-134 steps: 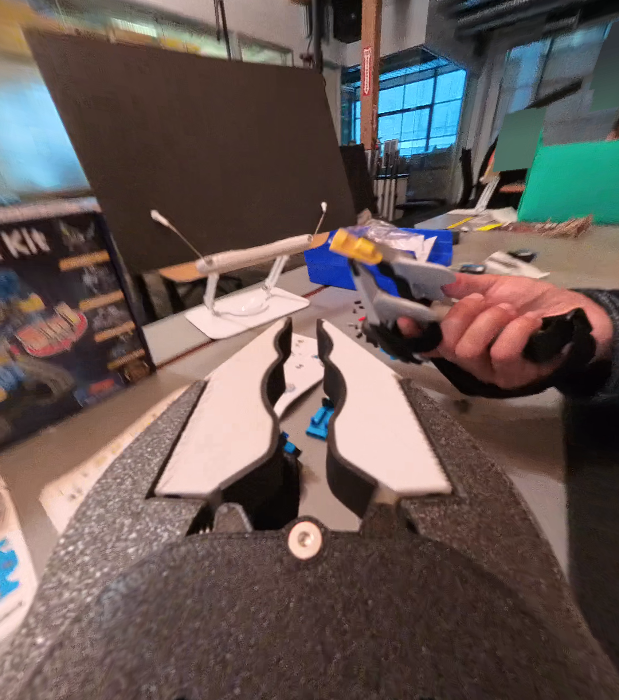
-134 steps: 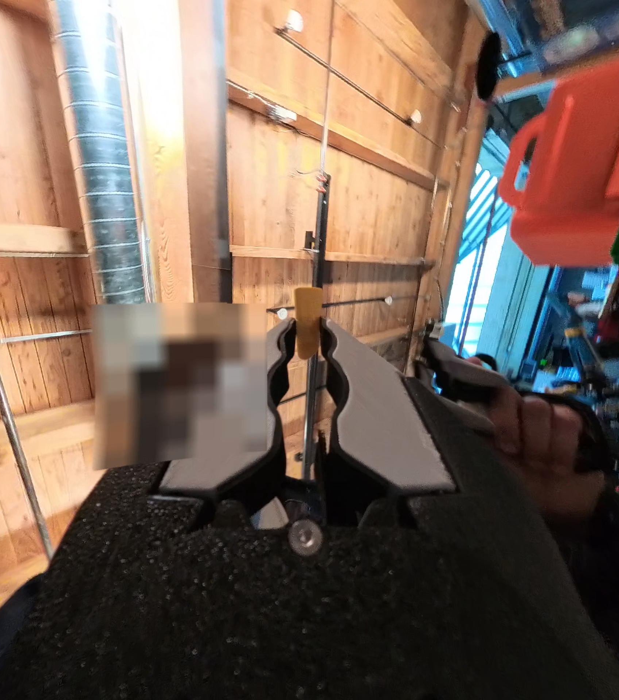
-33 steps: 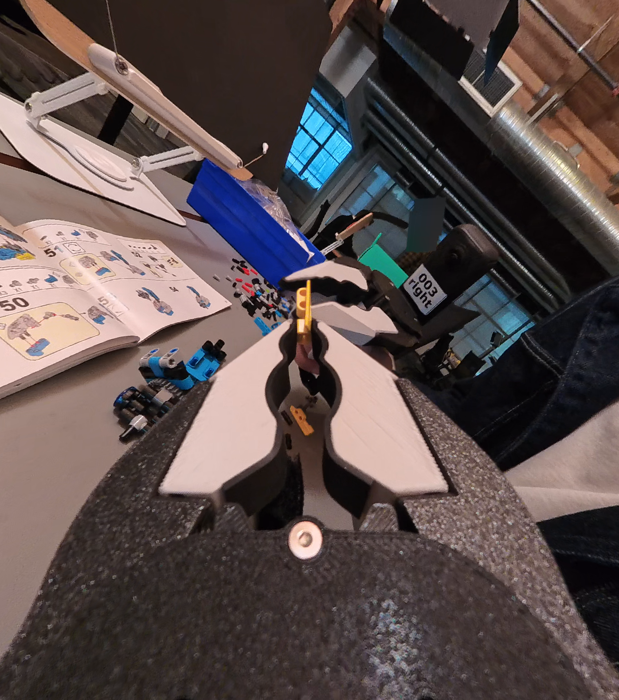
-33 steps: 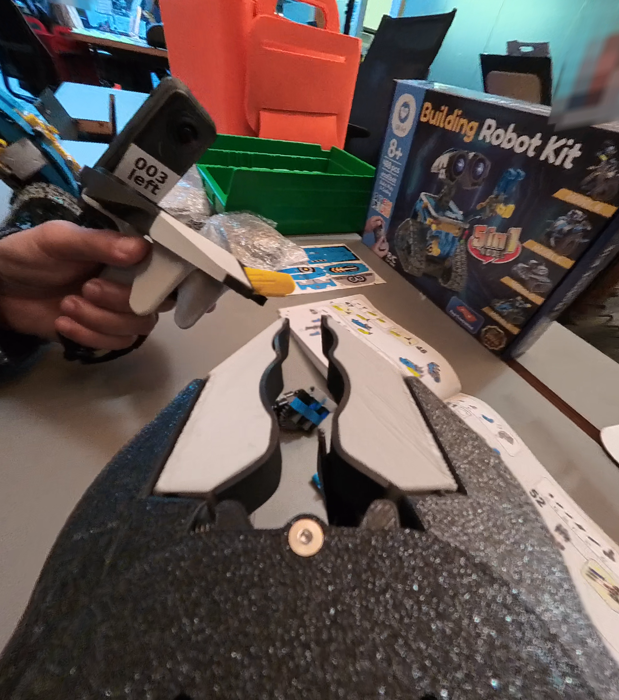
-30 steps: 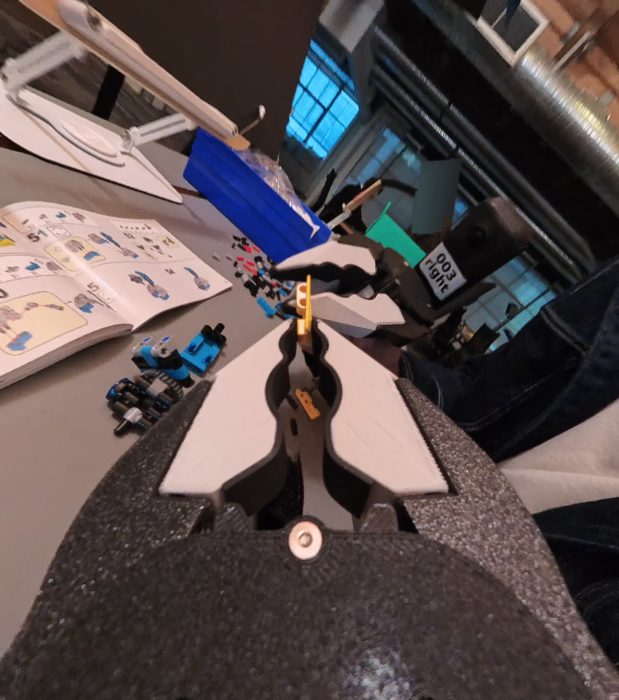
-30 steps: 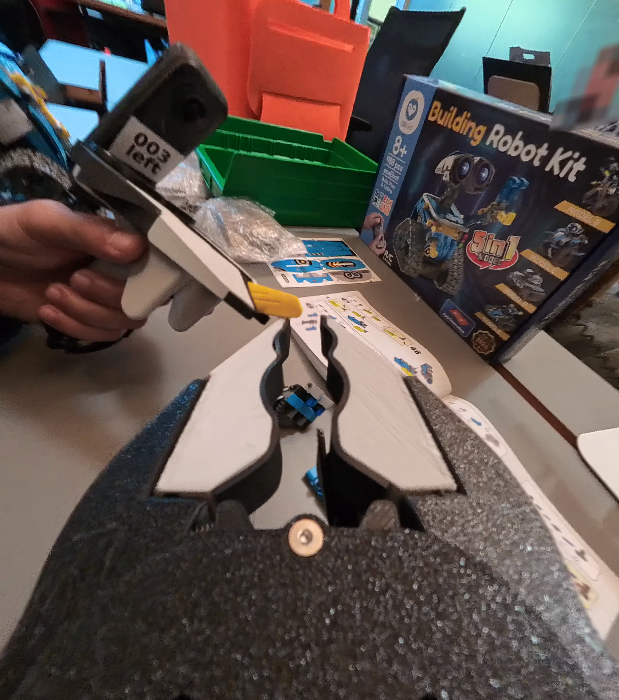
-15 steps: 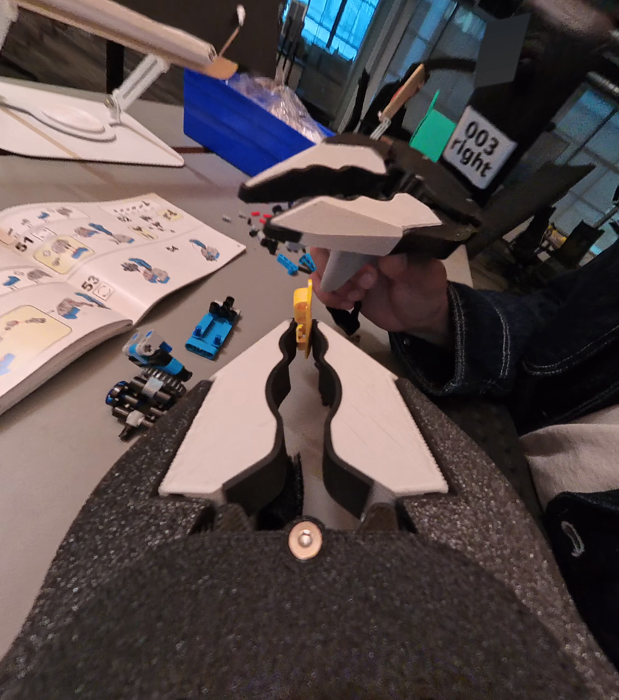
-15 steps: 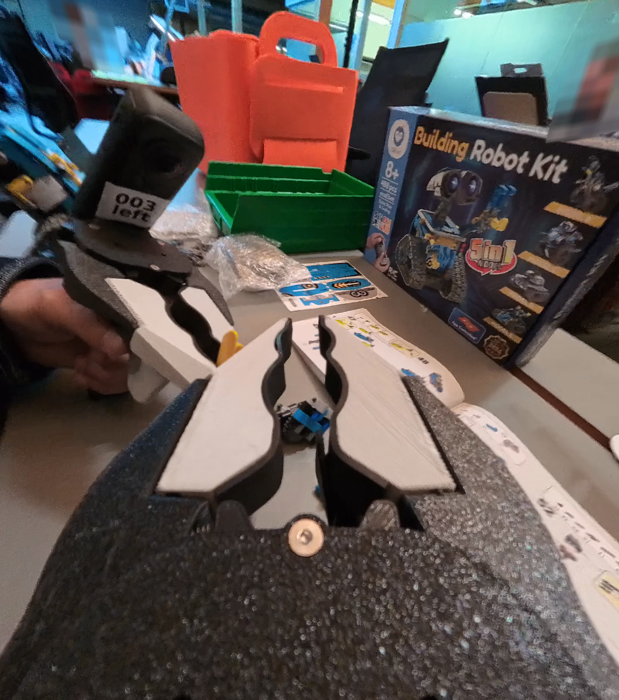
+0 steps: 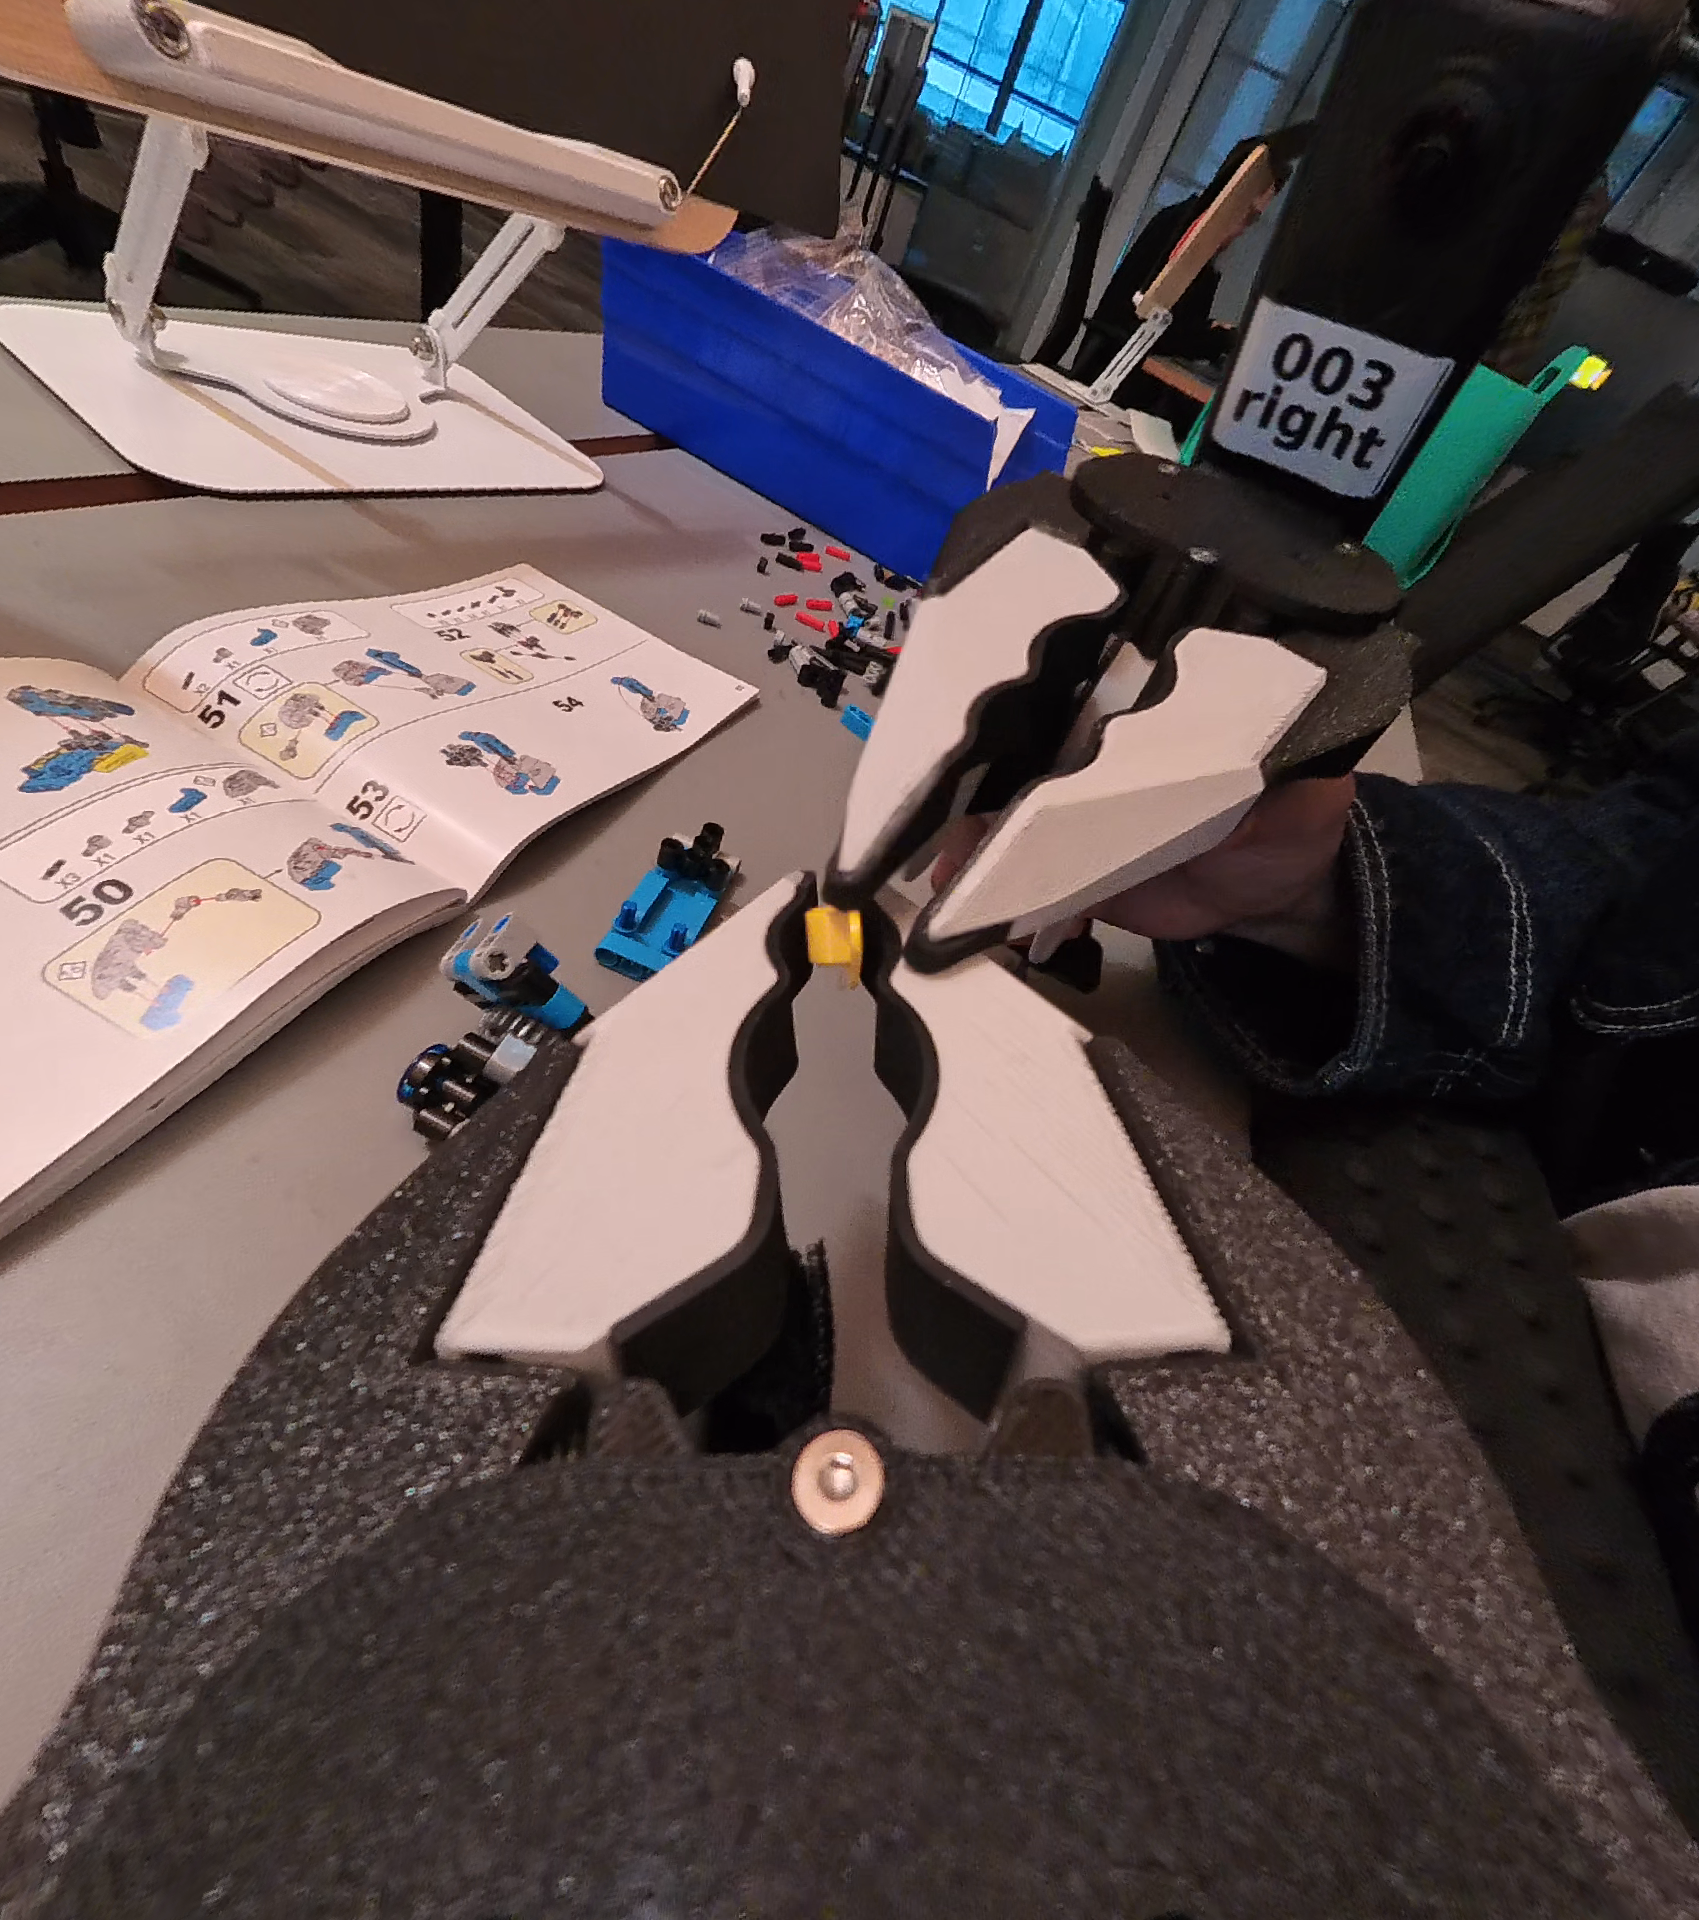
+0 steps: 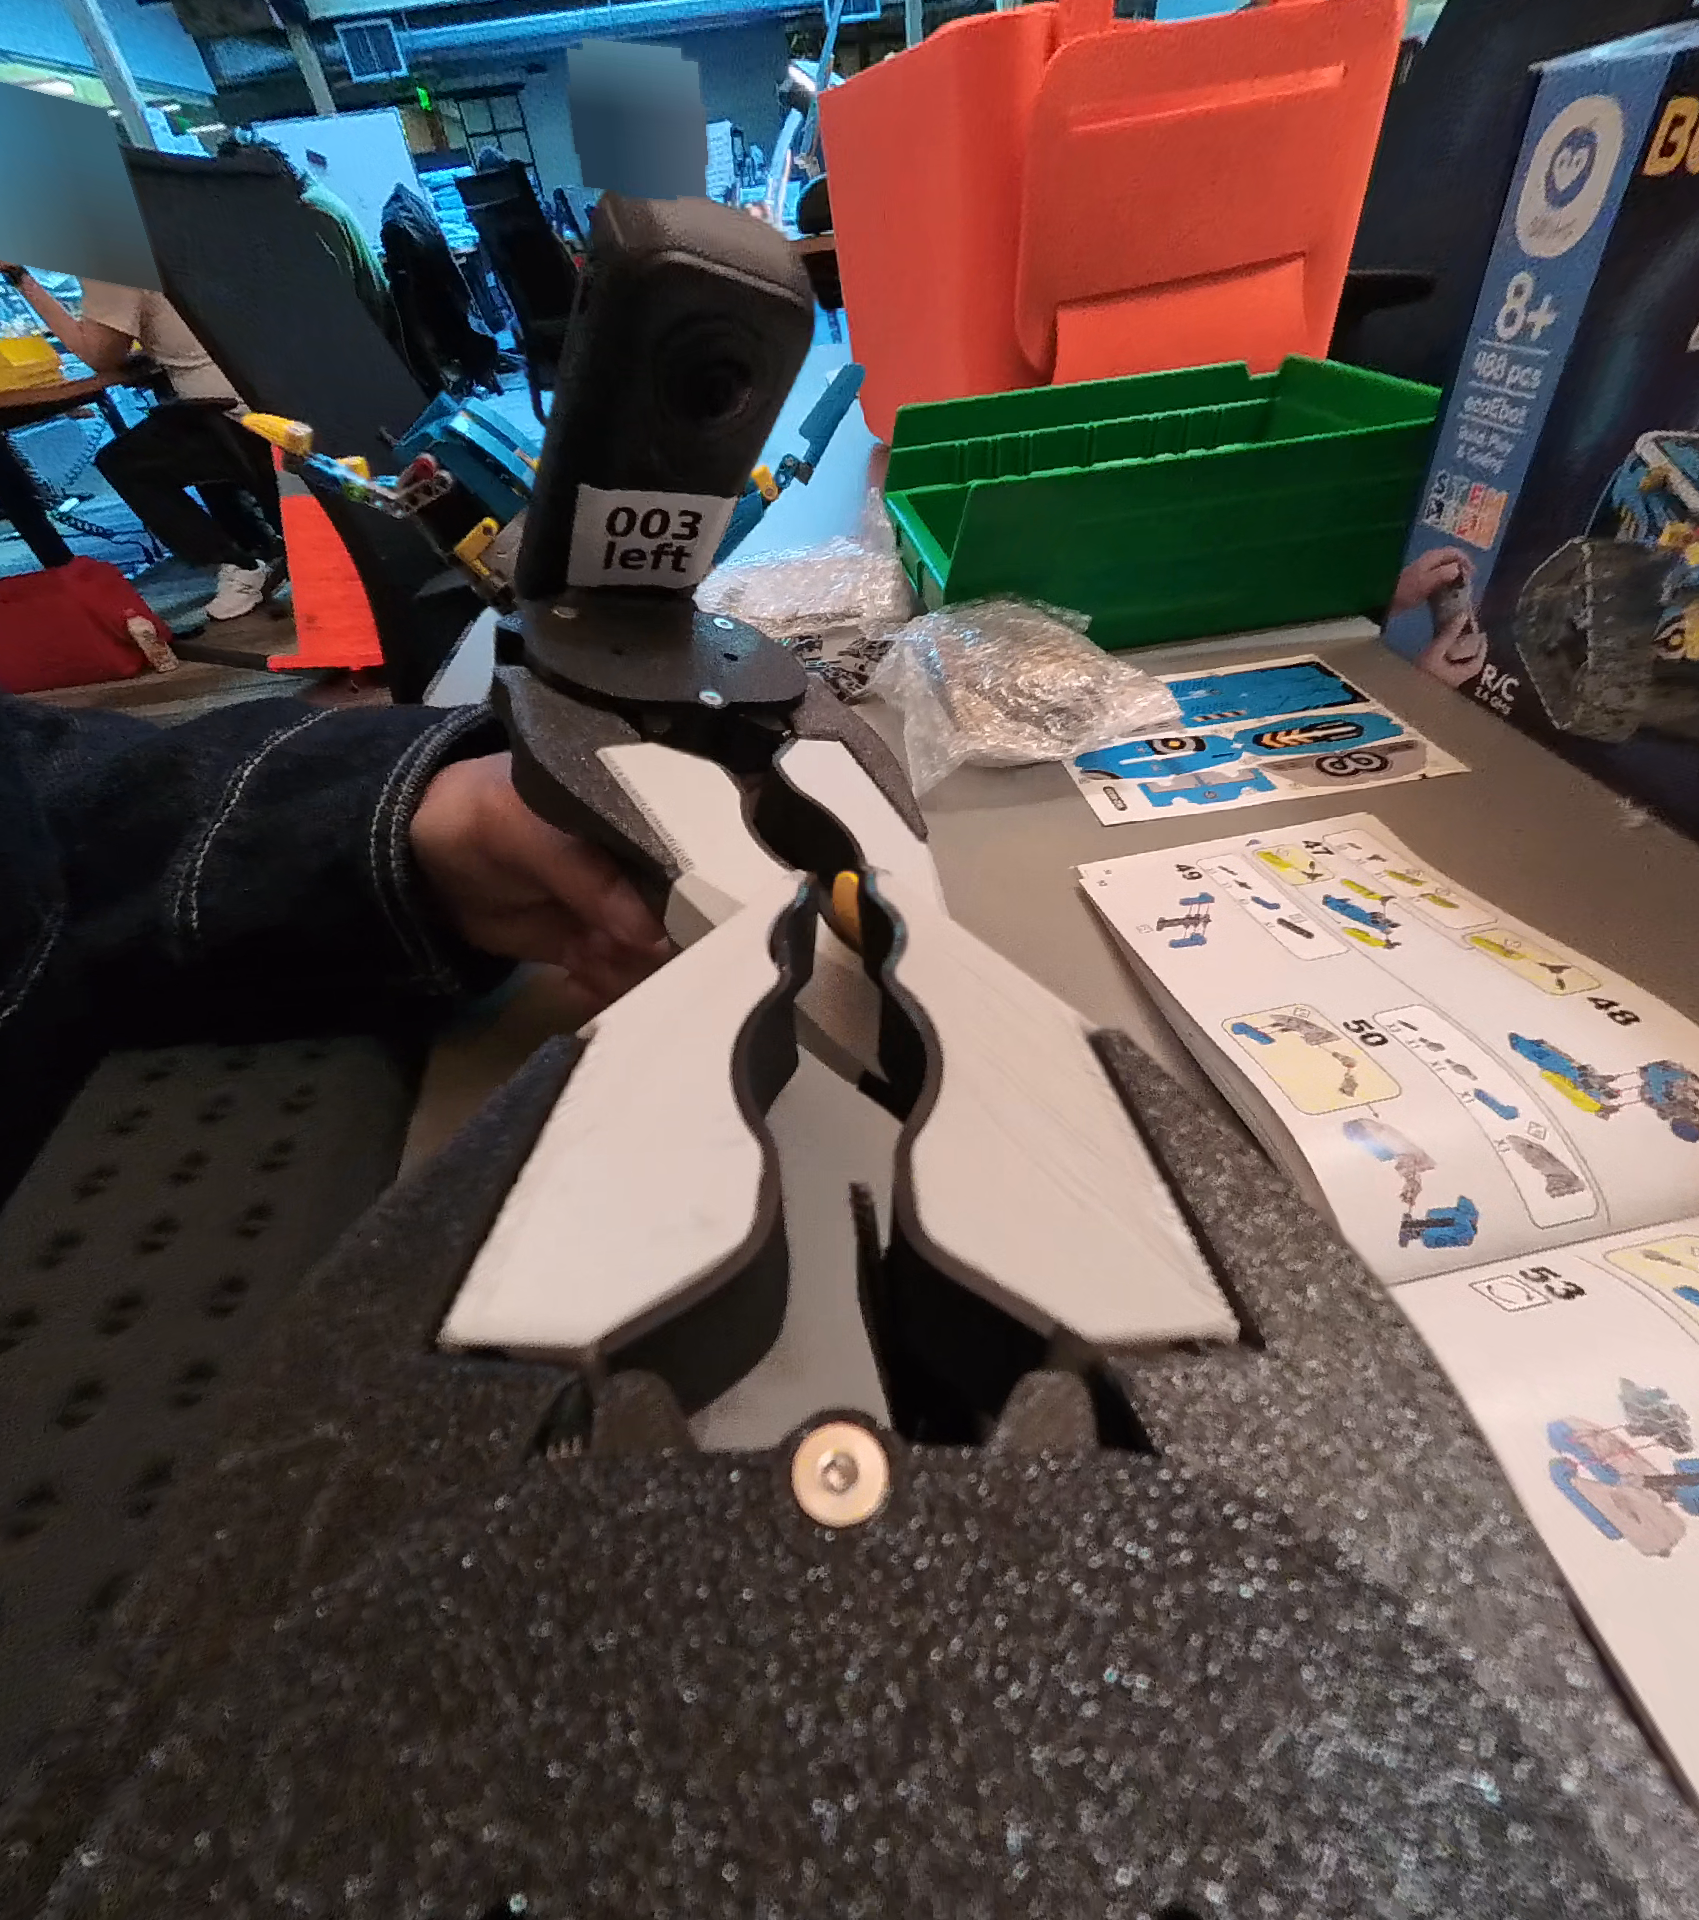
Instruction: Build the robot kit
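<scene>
A small yellow building piece [image 9: 832, 933] sits between the tips of my left gripper [image 9: 847, 928], held a little above the grey table [image 9: 97, 1455]. The left jaws stand narrowly apart with the piece between their pads. My right gripper [image 10: 840, 899] is open, with its tips on either side of the same yellow piece [image 10: 845, 902]. In the left wrist view the right gripper [image 9: 876, 914] comes down from the upper right. In the right wrist view the left gripper [image 10: 814, 852] points down at the piece, and a hand [image 10: 523, 883] holds it.
An open instruction booklet [image 9: 201, 831] lies on the left. Small blue and black assemblies [image 9: 663, 904] [image 9: 502, 961] lie beside it. Loose small parts [image 9: 824, 623] lie by a blue bin [image 9: 803, 416]. A green bin [image 10: 1167, 499], a kit box [image 10: 1655, 416], plastic bags [image 10: 1011, 665] and a sticker sheet [image 10: 1260, 748] stand behind. The left gripper's tips are roughly 5 cm from the right gripper's.
The yellow piece passed from the right gripper to the left. In the last half second the grippers closed in, and the open right tips now flank the piece. The left jaws look slightly wider.
</scene>
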The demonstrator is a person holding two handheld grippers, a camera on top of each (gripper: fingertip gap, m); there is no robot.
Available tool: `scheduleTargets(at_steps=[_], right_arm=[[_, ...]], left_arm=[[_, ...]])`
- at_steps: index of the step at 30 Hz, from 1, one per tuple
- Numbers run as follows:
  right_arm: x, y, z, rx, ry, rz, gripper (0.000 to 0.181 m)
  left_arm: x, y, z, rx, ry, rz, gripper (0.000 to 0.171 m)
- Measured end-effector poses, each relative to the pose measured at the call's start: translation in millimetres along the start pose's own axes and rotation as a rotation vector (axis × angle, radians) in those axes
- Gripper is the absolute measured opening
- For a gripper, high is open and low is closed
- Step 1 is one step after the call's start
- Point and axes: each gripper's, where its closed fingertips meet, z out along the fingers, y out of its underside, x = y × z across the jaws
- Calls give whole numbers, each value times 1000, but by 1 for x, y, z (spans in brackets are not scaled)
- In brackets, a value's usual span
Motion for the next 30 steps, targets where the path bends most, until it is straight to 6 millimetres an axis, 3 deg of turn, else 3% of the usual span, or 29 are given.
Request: scheduleTargets(at_steps=[6, 9, 13, 17, 23, 30], right_arm=[[25, -18, -18, 102, 120, -4, 18], [33, -12, -20, 56, 188, -106, 27], [22, 1, -7, -55, 246, -322, 31], [20, -1, -5, -67, 336, -495, 23], [7, -8, -3, -26, 302, -537, 24], [1, -8, -1, -4, 235, -449, 20]], left_arm=[[-7, -9, -6, 51, -13, -51, 7], [-13, -21, -15, 132, 12, -145, 7], [-8, -35, -25, 242, 202, -407, 7], [-4, -39, -30, 285, 353, -582, 7], [9, -34, -26, 243, 470, -676, 7], [22, -35, -27, 233, 624, -805, 7]])
